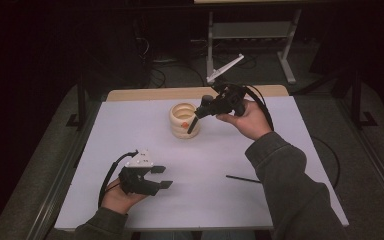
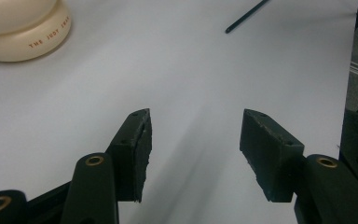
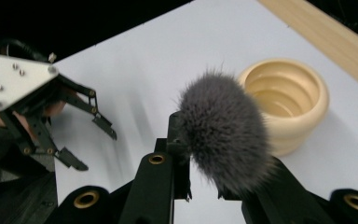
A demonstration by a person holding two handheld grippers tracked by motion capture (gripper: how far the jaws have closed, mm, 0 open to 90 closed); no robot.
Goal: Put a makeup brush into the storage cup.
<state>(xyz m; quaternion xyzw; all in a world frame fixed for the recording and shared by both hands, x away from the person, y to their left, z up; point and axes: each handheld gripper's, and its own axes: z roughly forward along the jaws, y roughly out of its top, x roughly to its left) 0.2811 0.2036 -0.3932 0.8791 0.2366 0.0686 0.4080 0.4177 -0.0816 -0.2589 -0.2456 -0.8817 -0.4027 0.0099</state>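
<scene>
Now brush (image 3: 223,135) between right gripper (image 3: 205,186) pads

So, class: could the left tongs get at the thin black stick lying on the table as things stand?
Probably yes. The left tongs are open and hold nothing, and bare table lies between them and the thin black stick; the right forearm beside it could crowd the approach.

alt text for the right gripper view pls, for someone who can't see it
The right gripper has its black jaws shut on a makeup brush, whose fluffy grey head stands up between them. Behind it a cream ribbed holder sits open-topped on the white table. At the left, a hand holds the left gripper with jaws open.
</scene>
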